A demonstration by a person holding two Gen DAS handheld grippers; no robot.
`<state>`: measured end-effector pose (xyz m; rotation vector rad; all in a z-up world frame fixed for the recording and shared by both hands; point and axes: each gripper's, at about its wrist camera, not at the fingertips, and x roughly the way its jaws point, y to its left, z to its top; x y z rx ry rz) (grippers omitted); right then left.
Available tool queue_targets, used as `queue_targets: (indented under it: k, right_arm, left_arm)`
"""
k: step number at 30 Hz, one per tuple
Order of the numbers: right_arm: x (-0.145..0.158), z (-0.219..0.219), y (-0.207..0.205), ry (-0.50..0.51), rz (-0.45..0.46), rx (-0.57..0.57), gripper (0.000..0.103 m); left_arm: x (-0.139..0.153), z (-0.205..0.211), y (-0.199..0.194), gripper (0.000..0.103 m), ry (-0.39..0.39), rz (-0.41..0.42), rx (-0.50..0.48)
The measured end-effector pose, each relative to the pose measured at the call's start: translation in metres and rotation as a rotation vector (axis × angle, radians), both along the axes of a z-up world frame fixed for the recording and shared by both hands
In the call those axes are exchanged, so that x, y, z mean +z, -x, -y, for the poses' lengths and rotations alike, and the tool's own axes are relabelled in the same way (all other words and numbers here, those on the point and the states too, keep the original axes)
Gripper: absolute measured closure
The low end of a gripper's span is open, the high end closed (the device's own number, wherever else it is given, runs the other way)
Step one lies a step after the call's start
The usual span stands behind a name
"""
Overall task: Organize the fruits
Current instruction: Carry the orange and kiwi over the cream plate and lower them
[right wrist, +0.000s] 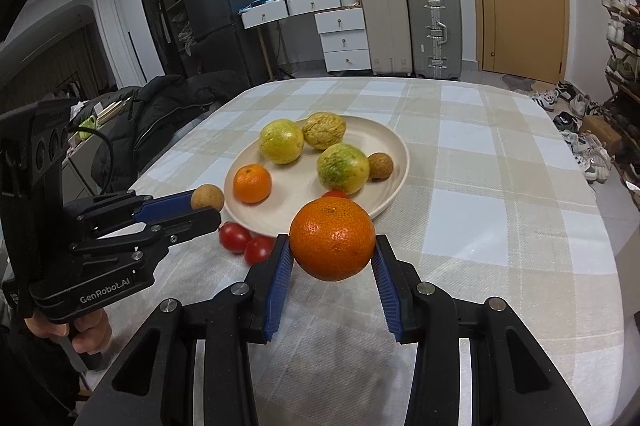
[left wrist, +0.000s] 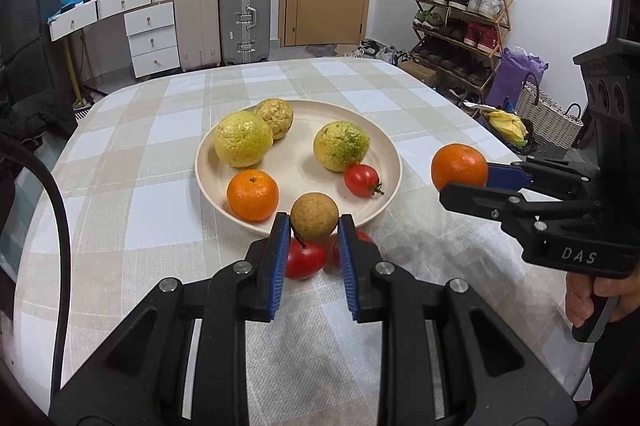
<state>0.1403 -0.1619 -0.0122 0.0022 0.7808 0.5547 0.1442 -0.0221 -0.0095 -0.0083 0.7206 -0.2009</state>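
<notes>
Left gripper [left wrist: 314, 226] clamps a longan [left wrist: 314, 216], right gripper [right wrist: 332, 246] a tangerine [right wrist: 332, 238]; plate [left wrist: 380, 141] ahead mostly filled; two cherry tomatoes [right wrist: 246, 242] below remain.

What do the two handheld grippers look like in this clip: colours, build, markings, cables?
Both are black plastic pistol-grip tools with ribbed blue pads and silver pivot screws. The left gripper reads "GenRobot.AI" on its side, with a black cable behind it. The right gripper shows "DAS" lettering. Each carries a black block with round holes on top.
</notes>
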Motion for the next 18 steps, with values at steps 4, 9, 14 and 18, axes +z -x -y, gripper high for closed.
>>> queue_targets:
  k: [4,9,14,18]
  right_arm:
    - [0.008,0.002,-0.004,-0.012,0.012,-0.013,0.062]
    - [0.011,0.002,-0.013,-0.030,0.021,-0.033,0.062]
    - [0.004,-0.003,-0.024,-0.029,0.005,-0.033,0.062]
    - [-0.002,-0.007,-0.033,-0.018,-0.009,-0.031,0.062]
  left_arm:
    - [0.006,0.003,-0.006,0.081,-0.013,0.015,0.005]
    - [0.008,0.007,-0.013,0.081,-0.032,0.019,0.011]
    - [0.005,0.009,-0.021,0.081,-0.027,0.012,0.011]
    - [0.002,0.011,-0.029,0.081,-0.026,0.007,0.016]
